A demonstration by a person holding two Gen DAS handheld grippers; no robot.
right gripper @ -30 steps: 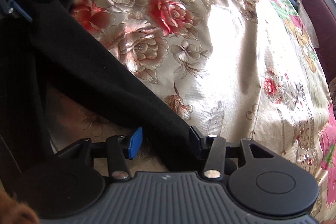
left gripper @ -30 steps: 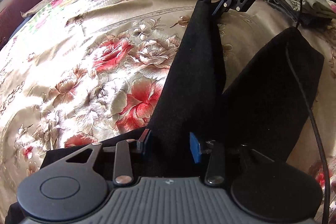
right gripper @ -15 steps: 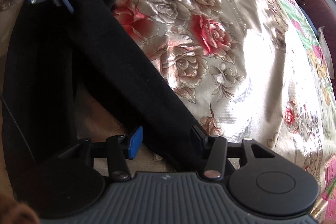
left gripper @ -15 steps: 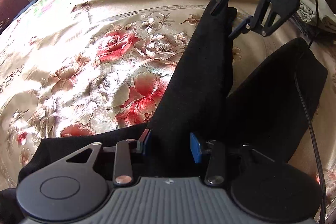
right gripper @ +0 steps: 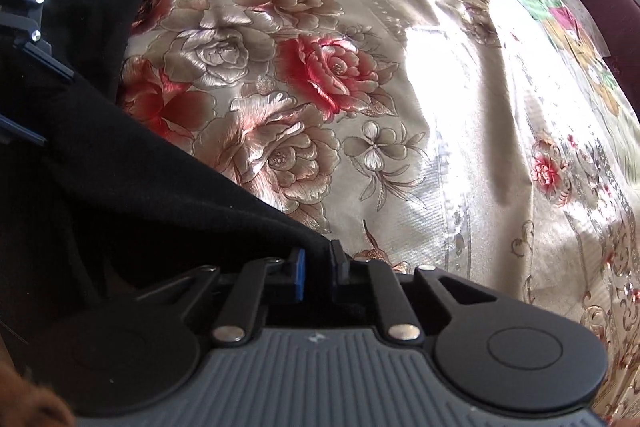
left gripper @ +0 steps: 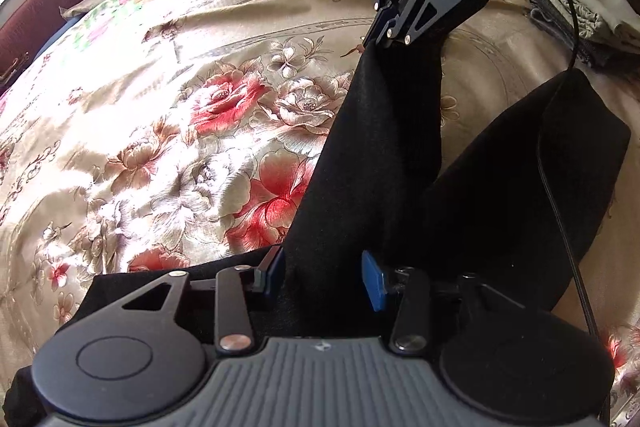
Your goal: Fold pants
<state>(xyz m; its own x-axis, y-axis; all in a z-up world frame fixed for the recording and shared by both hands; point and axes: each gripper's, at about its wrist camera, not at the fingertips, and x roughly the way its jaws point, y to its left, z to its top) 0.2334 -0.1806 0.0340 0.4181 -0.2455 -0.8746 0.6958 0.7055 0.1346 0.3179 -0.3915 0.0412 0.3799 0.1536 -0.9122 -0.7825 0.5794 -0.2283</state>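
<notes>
The pants (left gripper: 384, 147), black and spread on a floral bedspread (left gripper: 180, 115), are seen lying with one leg stretched as a long dark band between the two claws. That leg runs away from the left gripper (left gripper: 324, 277) and slightly to its right, ending at the right gripper (left gripper: 380, 39), which sits at the far hem. The second leg (left gripper: 540, 179) is seen splayed off to the right of the left claw, apart from the first, with a strip of bedspread showing between them near the far end. The right gripper (right gripper: 318, 269) has been brought nearly shut, and the cloth edge is pinched between its narrow pads. The left claw is held half wide, its jaws opening a little, with black cloth lying between the blue pads (left gripper: 374, 281); it cannot be told that they press on it, so no grip is claimed there. A black cable (left gripper: 560, 207) is draped across the second leg. The coming move is judged to turn on the leg's long axis: the held hem would most likely be carried sideways onto the splayed leg, and the right hand is the one already placed for it.
</notes>
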